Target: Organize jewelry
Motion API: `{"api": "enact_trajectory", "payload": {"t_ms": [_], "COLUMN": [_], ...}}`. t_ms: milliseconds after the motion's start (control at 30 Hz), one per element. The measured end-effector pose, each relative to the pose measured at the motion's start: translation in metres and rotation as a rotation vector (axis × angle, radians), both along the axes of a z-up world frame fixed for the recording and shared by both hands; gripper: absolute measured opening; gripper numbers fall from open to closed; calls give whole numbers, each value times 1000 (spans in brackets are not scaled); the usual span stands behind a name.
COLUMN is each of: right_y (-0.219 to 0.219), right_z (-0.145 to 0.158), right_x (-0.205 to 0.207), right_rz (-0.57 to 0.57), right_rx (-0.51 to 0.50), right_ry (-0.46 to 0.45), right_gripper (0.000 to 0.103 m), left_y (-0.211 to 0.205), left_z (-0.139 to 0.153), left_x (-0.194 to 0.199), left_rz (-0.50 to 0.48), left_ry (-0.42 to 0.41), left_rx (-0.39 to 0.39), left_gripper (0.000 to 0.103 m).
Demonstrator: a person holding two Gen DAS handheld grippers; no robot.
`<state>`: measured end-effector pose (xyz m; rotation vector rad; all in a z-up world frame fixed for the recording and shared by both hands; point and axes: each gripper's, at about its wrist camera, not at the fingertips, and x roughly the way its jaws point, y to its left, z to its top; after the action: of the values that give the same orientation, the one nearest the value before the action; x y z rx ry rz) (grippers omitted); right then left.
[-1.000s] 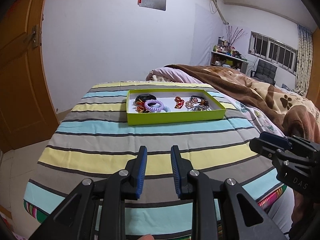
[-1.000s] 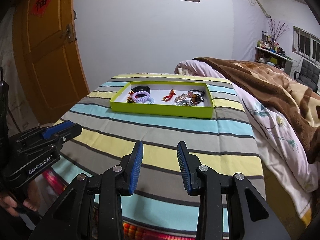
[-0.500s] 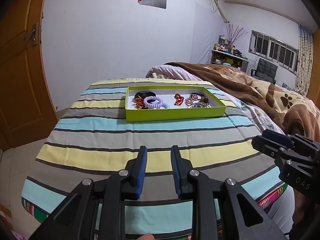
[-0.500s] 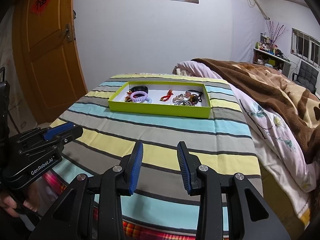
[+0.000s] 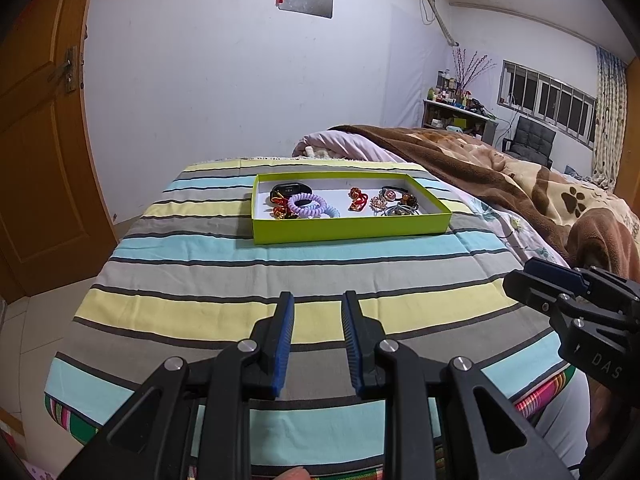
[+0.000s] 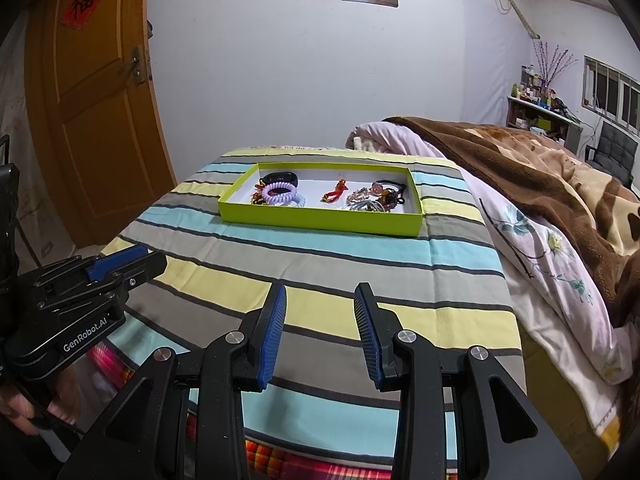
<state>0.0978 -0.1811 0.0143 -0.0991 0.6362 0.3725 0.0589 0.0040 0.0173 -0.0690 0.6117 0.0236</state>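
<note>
A lime-green tray (image 5: pixel 352 230) rests on the striped bedspread (image 5: pixel 280 276), well ahead of both grippers. Inside it lie a purple coil hair tie (image 5: pixel 306 204), a black band (image 5: pixel 290 189), a red ornament (image 5: pixel 357 199) and a tangle of brooches and ties (image 5: pixel 394 202). My left gripper (image 5: pixel 317 296) hovers over the near stripes, open and holding nothing. In the right wrist view the tray (image 6: pixel 320 222) and the purple coil hair tie (image 6: pixel 280 193) also show. My right gripper (image 6: pixel 321 288) is open wider, with nothing between its fingers. Each gripper appears at the edge of the other's view.
A brown paw-print blanket (image 5: pixel 520 184) and a pink floral quilt (image 6: pixel 540 248) are heaped on the right of the bed. A wooden door (image 6: pixel 92 120) stands to the left beyond the bed's edge. A shelf and a chair (image 5: pixel 532 142) stand by the far window.
</note>
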Motion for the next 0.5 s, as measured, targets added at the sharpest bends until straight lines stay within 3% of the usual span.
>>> {"api": "enact_trajectory", "payload": {"t_ms": [500], "right_y": [0], "right_z": [1], "right_x": [-1], "right_rz": [2], "right_rx": [0], "right_ry": [1], "right_gripper": [36], "left_y": [0], "left_z": [0], "left_x": [-1], "left_rz": [4], "left_ry": [1], "left_rx": [6], "left_gripper": [25]}}
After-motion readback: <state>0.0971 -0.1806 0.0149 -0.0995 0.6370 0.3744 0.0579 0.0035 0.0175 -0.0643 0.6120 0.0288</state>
